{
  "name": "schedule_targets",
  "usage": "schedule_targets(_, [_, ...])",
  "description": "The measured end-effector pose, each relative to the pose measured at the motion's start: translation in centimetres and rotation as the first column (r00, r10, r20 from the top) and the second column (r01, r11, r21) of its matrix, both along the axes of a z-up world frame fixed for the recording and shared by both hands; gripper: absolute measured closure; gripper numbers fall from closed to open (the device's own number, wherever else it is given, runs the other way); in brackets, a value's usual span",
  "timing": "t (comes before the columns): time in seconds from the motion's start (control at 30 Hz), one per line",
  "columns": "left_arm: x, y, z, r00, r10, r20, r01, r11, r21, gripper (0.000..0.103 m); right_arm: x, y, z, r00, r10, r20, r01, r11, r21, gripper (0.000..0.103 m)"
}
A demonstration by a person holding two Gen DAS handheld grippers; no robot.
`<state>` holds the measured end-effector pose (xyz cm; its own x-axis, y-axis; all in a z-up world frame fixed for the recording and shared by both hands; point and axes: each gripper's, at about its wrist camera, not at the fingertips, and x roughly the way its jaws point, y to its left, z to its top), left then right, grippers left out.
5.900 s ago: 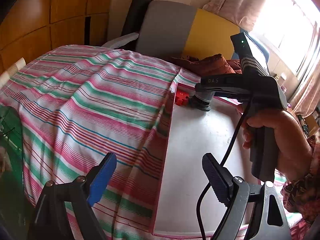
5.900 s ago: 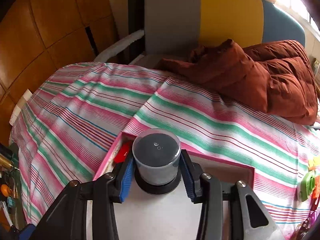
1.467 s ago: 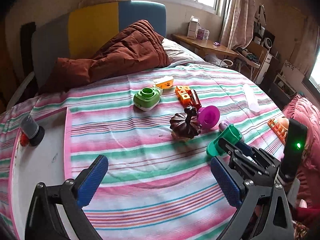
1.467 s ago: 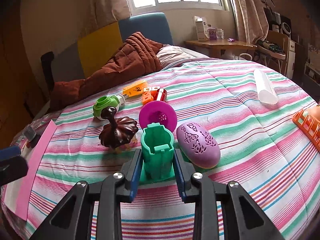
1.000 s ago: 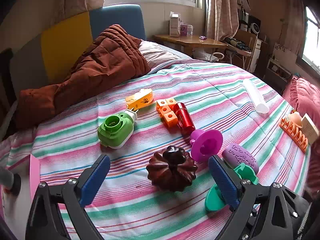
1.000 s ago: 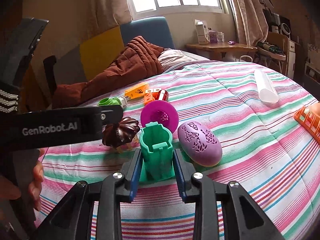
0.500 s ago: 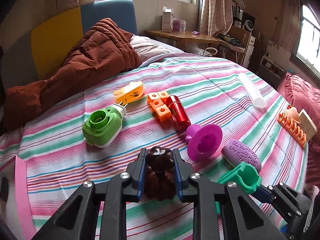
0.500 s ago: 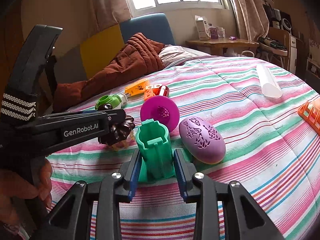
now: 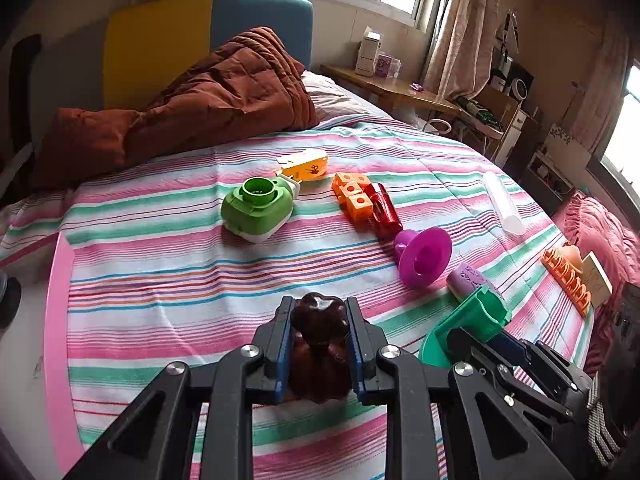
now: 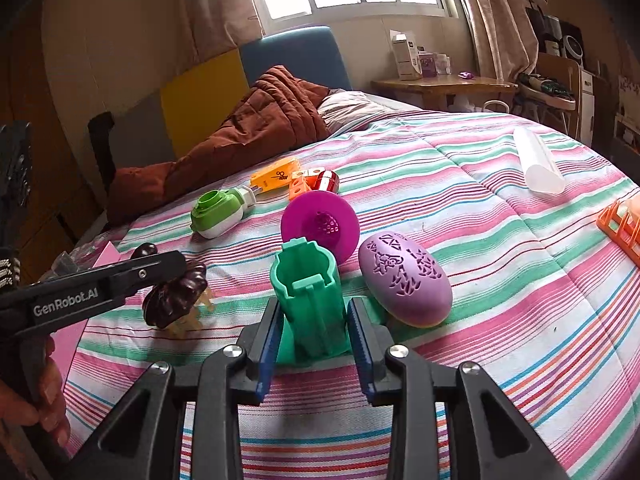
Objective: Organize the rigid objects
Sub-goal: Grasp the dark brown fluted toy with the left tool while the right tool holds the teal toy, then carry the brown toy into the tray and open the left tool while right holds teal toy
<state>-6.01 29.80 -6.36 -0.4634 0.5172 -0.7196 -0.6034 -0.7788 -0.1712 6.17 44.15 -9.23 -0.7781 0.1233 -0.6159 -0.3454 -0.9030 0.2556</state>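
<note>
Two grips are set: your left claw [image 9: 318, 354] clamps the brown pumpkin-shaped ornament [image 9: 318, 322], your right claw [image 10: 313, 332] the teal holder [image 10: 306, 298], on the striped bedspread [image 9: 168, 280]. Lift both straight up, clear of the purple egg [image 10: 404, 278] and magenta funnel [image 10: 320, 226] beyond.

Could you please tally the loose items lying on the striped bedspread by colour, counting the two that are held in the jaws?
Green: 2
Orange: 3
Purple: 2
Red: 1
Dark brown: 1
Translucent white: 1
Total: 10
</note>
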Motion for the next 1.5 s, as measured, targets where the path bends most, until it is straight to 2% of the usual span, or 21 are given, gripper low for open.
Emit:
schedule_targets(0.47, [1.9,-6.1,1.4,0.998,0.059,0.007,-0.060,0.997,0.055,0.079,0.0,-0.2,0.1,1.000,-0.001,-0.002,0.001,1.000,0.007,0.070])
schedule_targets(0.83, [1.9,-14.2,4.4,0.986,0.163,-0.020,-0.160,0.981,0.109,0.079,-0.1,-0.3,0.0,1.000,-0.002,0.008,0.002,1.000,0.014,0.070])
schedule_targets(1.03, [0.2,-19.8,5.0,0.962,0.268,-0.046,-0.263,0.960,0.093,0.079,-0.3,-0.3,-0.2,1.000,-0.006,0.031,0.005,1.000,0.018,0.071])
schedule_targets(1.23, [-2.7,-24.8,3.7,0.922,0.385,-0.039,-0.383,0.922,0.051,0.079,-0.3,-0.3,0.0,0.999,-0.027,0.040,0.025,0.999,0.030,0.071])
schedule_targets(1.4, [-5.4,-27.2,2.5,0.892,0.448,-0.053,-0.448,0.894,0.016,0.080,-0.3,-0.3,0.1,0.998,-0.040,0.050,0.038,0.998,0.041,0.071])
schedule_targets(1.5, [-6.7,-27.8,2.5,0.879,0.466,-0.103,-0.470,0.883,-0.010,0.081,-0.4,-0.4,0.2,0.997,-0.042,0.058,0.039,0.998,0.050,0.071])
